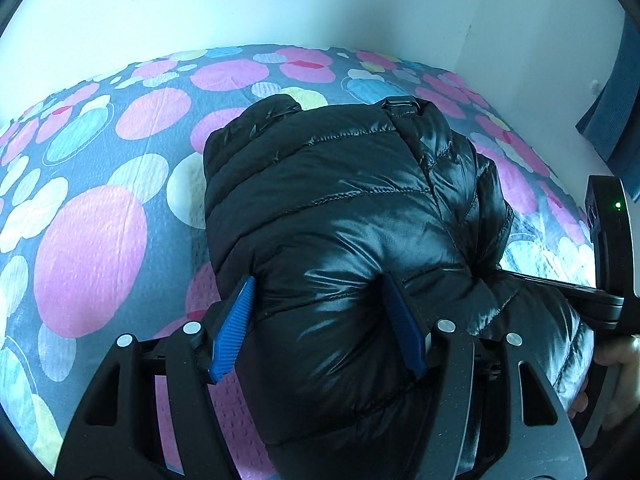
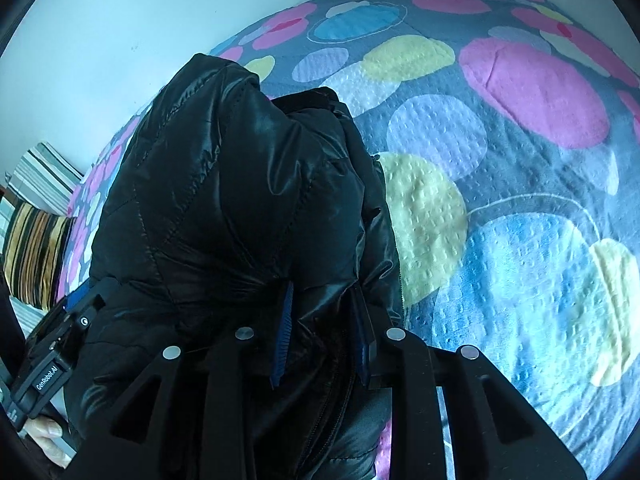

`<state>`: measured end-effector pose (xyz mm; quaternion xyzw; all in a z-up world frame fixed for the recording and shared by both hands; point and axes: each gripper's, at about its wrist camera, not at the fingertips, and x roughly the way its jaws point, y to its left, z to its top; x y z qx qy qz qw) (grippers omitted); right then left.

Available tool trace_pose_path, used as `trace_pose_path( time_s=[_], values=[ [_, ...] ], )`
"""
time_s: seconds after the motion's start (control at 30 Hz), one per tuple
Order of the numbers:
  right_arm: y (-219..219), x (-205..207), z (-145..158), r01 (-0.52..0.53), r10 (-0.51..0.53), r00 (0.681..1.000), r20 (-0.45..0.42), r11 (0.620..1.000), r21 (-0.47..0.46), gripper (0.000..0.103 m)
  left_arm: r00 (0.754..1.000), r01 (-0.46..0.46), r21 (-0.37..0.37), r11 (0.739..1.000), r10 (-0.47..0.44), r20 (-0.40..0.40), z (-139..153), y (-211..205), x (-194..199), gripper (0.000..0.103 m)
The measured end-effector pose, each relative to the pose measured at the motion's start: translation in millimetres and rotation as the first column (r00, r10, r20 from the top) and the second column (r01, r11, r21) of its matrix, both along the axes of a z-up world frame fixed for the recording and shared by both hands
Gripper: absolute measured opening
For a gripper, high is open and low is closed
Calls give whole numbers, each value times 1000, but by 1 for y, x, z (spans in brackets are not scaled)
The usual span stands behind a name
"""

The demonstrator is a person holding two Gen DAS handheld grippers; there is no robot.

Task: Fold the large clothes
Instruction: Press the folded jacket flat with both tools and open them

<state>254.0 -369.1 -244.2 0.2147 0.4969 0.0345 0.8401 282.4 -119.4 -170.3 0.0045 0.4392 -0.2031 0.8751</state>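
A shiny black puffer jacket (image 1: 340,208) lies folded in a thick bundle on a bed with a grey spread of coloured circles (image 1: 92,208). My left gripper (image 1: 320,300) clamps the near end of the bundle between its blue pads (image 1: 232,320). In the right wrist view the same jacket (image 2: 224,200) rises in front of the camera, and my right gripper (image 2: 324,308) is shut on a fold of it at the near edge. The right gripper's body shows at the right edge of the left wrist view (image 1: 608,248); the left gripper's body shows at the lower left of the right wrist view (image 2: 52,360).
A white wall (image 1: 280,0) runs behind the bed. A blue cloth (image 1: 616,92) hangs at the far right. Striped pillows (image 2: 36,248) sit at the bed's left end in the right wrist view. The bedspread (image 2: 520,200) stretches out to the right of the jacket.
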Motion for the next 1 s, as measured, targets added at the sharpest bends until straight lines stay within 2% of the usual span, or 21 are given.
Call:
trace_pose_path(
  time_s=[0.23,0.47,0.6,0.7,0.87,1.0],
  values=[
    [-3,-4,9,25,-26,999,24,999,21,27,1000,-9,-25,1000,9,3,7,5,0,64],
    [-5,-19,39,23,-21,998,60,999,-35,41,1000,-13,-34,999,13,7,14,10,-2,65],
    [-2,-30,70,28,-17,994,107,995,-101,42,1000,-10,-29,1000,11,17,17,9,-3,65],
    [4,-29,89,16,0,990,142,994,-111,42,1000,-1,-13,1000,1,31,22,9,-5,63],
    [20,-4,112,-33,57,981,187,991,-130,40,993,-29,-40,999,34,114,59,29,1,61],
    [32,33,119,-88,116,972,205,986,-142,31,994,-84,-84,993,89,62,57,47,31,61]
  ],
)
